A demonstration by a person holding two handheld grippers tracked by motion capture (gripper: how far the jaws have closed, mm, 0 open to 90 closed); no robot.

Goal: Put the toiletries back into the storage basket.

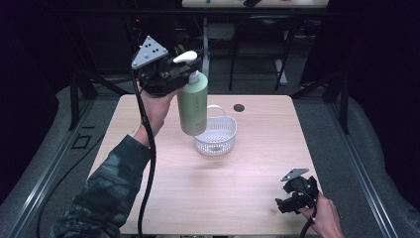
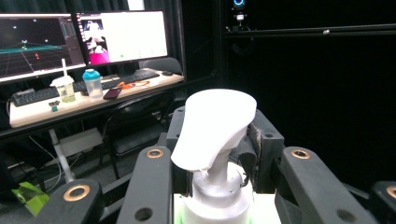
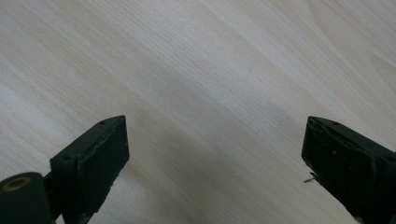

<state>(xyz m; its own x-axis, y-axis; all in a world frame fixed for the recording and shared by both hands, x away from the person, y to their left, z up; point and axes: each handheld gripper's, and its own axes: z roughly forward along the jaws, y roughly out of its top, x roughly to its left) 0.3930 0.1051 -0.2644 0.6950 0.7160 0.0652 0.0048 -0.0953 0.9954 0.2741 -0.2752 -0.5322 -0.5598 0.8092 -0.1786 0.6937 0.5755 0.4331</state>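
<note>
Left gripper [image 1: 184, 70] fingers [image 2: 261, 144] clamp pump bottle's [image 1: 192, 104] neck.

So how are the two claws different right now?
The left claw is raised above the table, while the right claw sits low near the table's front corner. The left claw is clamped on the neck of a green pump bottle, which hangs upright beside a white basket; the right claw's jaws stand wide apart with nothing between them. Both are black and hand-held, each with a trailing cable.
</note>
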